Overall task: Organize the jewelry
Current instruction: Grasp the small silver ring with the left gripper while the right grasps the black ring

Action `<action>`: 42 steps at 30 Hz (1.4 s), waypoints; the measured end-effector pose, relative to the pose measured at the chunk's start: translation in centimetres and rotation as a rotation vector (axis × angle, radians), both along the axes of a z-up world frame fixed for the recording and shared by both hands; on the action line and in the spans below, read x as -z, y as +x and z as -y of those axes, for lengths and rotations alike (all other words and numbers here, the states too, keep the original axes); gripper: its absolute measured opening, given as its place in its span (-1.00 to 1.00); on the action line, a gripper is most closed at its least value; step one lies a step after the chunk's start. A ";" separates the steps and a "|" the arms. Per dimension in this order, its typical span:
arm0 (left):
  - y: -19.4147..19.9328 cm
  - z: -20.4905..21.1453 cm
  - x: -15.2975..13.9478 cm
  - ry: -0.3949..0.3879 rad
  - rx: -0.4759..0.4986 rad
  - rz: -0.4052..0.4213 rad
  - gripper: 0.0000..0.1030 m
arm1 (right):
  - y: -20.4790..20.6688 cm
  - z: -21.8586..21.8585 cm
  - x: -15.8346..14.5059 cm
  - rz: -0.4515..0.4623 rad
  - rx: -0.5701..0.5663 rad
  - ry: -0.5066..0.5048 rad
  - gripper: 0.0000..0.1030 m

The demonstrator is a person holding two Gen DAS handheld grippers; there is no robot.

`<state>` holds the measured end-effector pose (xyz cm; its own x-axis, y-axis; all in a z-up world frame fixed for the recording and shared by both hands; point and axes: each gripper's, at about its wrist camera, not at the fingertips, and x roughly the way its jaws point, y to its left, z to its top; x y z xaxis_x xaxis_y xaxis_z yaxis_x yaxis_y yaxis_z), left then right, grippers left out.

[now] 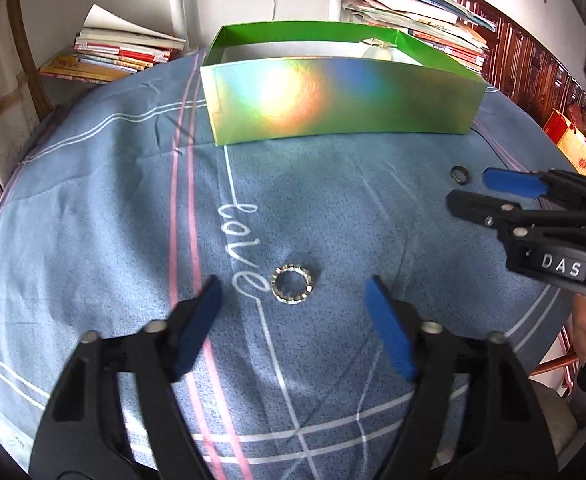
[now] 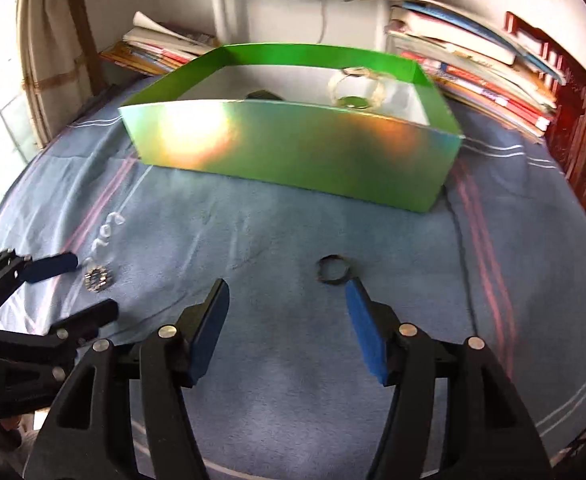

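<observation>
Risk sits mainly in how small and flat both rings are. The left gripper hovers with its fingers spread either side of the silver ring, nothing pinched yet; if the fingers close while riding too high, they could meet above the band, and if they dig in, they may bunch the blue cloth and flick the ring away. The right gripper is likewise spread and empty, and the dark ring lies just beyond its right finger tip rather than centred between the two, so closing from here would likely nudge the ring aside or miss it. Both tools work close together on the counter, so a sideways correction by either could knock the other.

The silver ring looks like a beaded or stone-set band, glinting, lying flat beside the stitched white lettering on the cloth. The dark ring is a plain, matte band, also flat, well apart from the silver one. Behind them stands the green box, open-topped with a shiny iridescent front wall; a pale bangle-like piece already rests inside.
</observation>
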<state>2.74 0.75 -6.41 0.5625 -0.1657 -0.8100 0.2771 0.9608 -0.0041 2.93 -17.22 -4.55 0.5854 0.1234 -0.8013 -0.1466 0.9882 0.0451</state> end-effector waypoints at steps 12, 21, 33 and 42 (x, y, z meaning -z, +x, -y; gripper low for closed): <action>0.7 -0.2 -0.2 -0.005 -0.021 0.044 -0.59 | 1.4 1.6 1.4 -0.027 0.073 0.004 0.21; 1.4 0.8 -0.2 -0.008 -0.005 0.039 -0.31 | 2.2 -0.4 1.5 0.006 0.031 -0.027 0.09; 0.7 1.0 -0.2 -0.002 0.009 0.029 -0.25 | 1.0 -0.8 1.4 0.007 0.010 -0.022 -0.08; 0.6 0.6 -0.3 -0.019 0.004 0.024 -0.63 | 1.6 -1.4 1.2 0.025 -0.014 -0.024 -0.58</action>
<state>3.30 0.11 -6.11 0.5812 -0.1837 -0.7928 0.2814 0.9595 -0.0160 4.57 -15.86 -5.79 0.6038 0.1125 -0.7891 -0.1612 0.9868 0.0173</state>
